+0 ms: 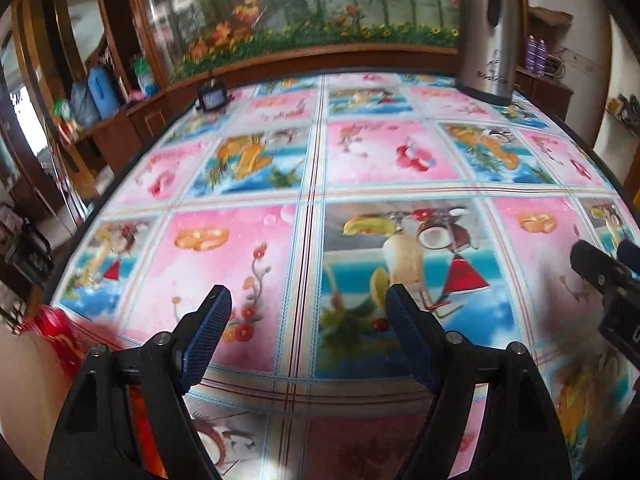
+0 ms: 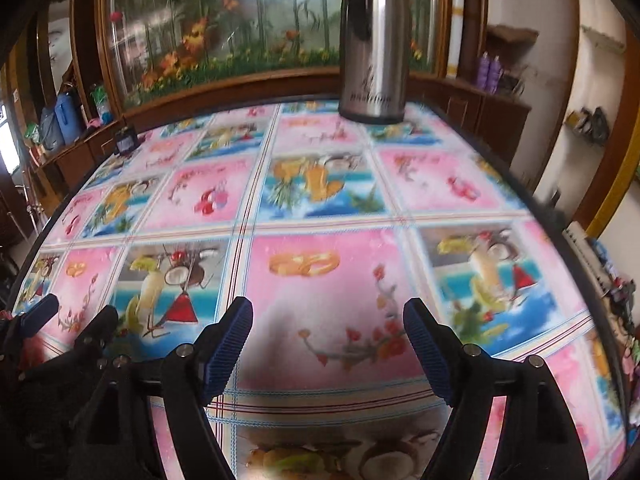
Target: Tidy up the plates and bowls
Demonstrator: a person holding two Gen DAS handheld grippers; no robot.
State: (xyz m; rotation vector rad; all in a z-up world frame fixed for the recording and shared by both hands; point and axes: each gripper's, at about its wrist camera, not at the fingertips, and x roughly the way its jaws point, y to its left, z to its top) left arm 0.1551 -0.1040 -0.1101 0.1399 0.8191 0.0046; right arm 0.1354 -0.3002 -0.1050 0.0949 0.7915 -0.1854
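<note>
No plate or bowl shows in either view. My left gripper (image 1: pixel 308 304) is open and empty, held low over the table's colourful fruit-print cloth (image 1: pixel 360 152) near its front edge. My right gripper (image 2: pixel 328 316) is also open and empty, over a pink panel of the same cloth (image 2: pixel 320 184). The right gripper shows at the right edge of the left wrist view (image 1: pixel 604 264), and the left gripper shows at the left edge of the right wrist view (image 2: pixel 72 316). The two grippers are side by side, apart.
A tall steel thermos jug (image 1: pixel 486 32) stands at the table's far right, also in the right wrist view (image 2: pixel 374 44). A small dark object (image 1: pixel 212 96) sits at the far left edge. A wooden cabinet with a flower-painted panel (image 1: pixel 320 4) runs behind the table. Something red (image 1: pixel 52 328) lies below the front left corner.
</note>
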